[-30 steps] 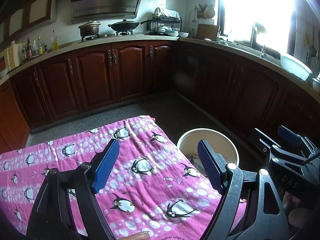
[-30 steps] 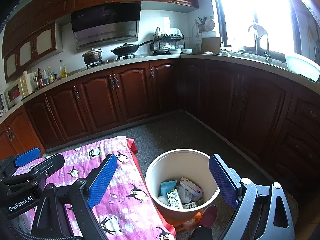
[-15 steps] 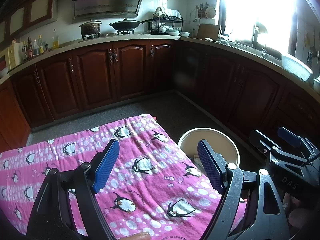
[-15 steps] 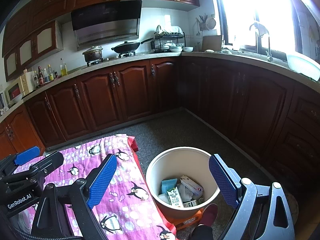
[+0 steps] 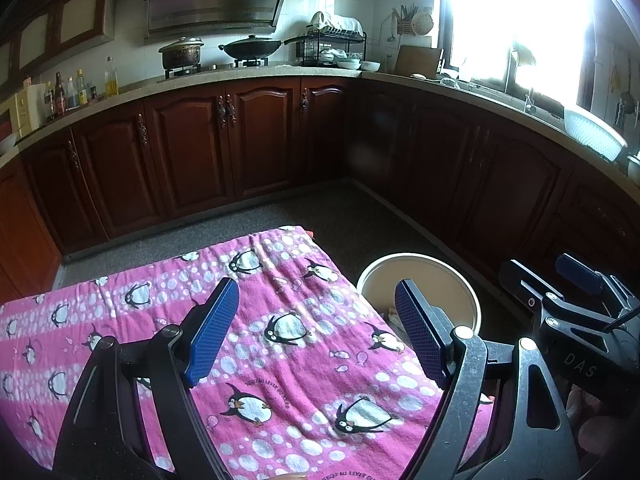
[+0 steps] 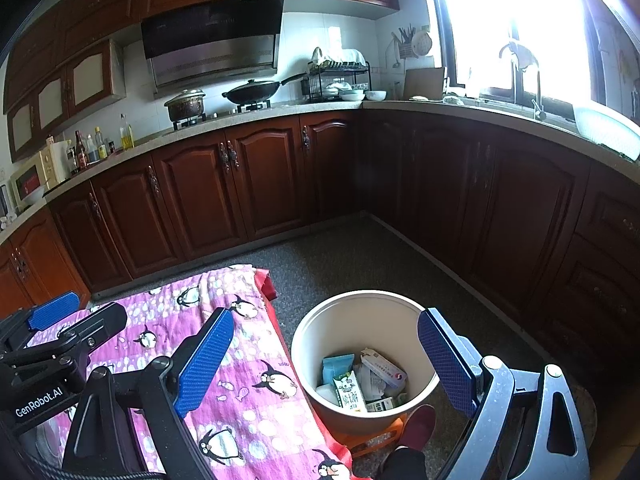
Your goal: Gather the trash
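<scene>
A cream round bin (image 6: 360, 320) stands on the floor beside a table under a pink penguin cloth (image 6: 240, 412). Inside the bin lie cartons and wrappers (image 6: 360, 384). My right gripper (image 6: 324, 360) hangs open above the bin's near rim, its blue pads wide apart and nothing between them. My left gripper (image 5: 316, 332) stands open over the pink cloth (image 5: 120, 320), also empty. In the left wrist view the bin (image 5: 420, 276) shows past the table's right edge, with the right gripper (image 5: 548, 276) beyond it. The left gripper (image 6: 76, 320) appears at the left of the right wrist view.
Dark wooden cabinets (image 6: 260, 184) run along the back and right walls under a stone counter. A pot (image 6: 186, 106) and a wok (image 6: 252, 92) sit on the stove. An orange stool (image 6: 368, 440) is under the bin. A person's foot in a dark red slipper (image 6: 416, 424) is beside it.
</scene>
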Available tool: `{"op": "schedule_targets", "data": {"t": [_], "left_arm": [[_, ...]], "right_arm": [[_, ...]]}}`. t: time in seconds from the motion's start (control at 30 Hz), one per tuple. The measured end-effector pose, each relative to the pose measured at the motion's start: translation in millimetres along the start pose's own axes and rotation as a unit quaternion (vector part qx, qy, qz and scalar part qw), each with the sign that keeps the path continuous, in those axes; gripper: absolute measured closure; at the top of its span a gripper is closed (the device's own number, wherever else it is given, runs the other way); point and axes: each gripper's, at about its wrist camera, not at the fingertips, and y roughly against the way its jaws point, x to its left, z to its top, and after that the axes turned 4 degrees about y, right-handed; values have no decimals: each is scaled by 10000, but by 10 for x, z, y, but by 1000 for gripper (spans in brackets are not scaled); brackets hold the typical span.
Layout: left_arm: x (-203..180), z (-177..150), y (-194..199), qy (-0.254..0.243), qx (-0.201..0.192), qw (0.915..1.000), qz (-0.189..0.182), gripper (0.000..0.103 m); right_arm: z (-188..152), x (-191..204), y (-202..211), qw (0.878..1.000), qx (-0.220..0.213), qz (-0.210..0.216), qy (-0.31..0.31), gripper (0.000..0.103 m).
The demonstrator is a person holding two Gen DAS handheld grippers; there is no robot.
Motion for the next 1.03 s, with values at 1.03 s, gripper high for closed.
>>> {"op": "schedule_targets", "data": {"t": [1.03], "left_arm": [[124,-65,-79,-9,61,9999,-125,23]], "right_arm": [[-34,-7,-73,9999,137,-15,-13,11]]}}
